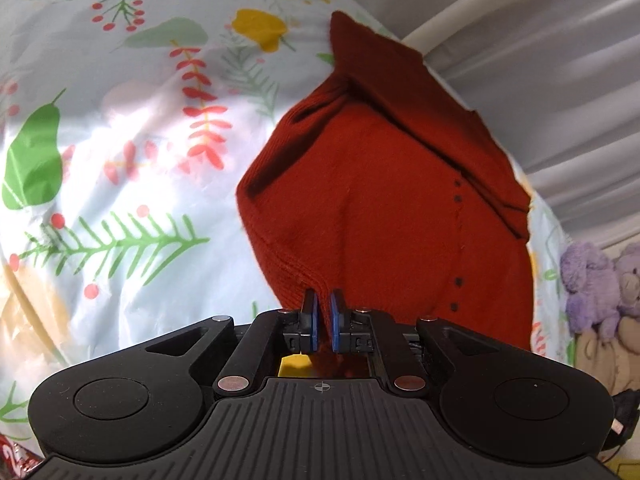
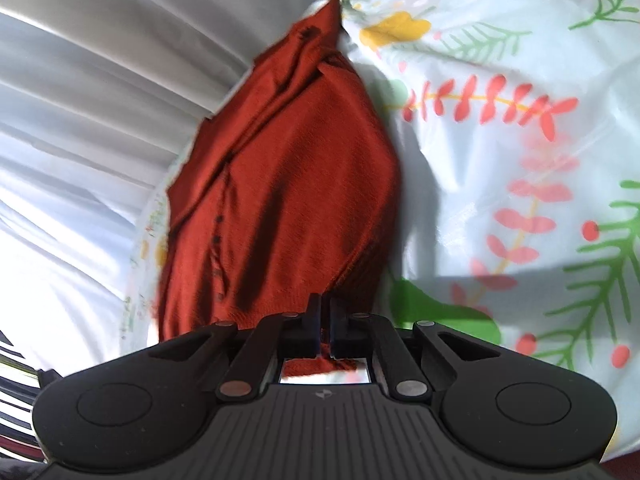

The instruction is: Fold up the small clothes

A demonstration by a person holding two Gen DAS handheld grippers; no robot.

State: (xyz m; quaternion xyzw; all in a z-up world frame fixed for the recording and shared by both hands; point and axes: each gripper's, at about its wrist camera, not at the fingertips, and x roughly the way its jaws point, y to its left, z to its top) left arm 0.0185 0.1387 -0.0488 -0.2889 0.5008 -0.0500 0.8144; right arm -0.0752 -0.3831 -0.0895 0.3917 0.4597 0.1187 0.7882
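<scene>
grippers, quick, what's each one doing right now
Left gripper: jaws closed on the ribbed hem of the red cardigan.
Right gripper: jaws closed on the same cardigan's edge.

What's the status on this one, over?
Left claw shut on red knit garment, near ribbed hem. Right claw shut on same garment. Garment stretched over floral sheet. Nothing in the way.

Rust-red knitted garment with small dark buttons; white cloth printed with green leaves, red berries, yellow flowers; purple plush toy; black grippers.
</scene>
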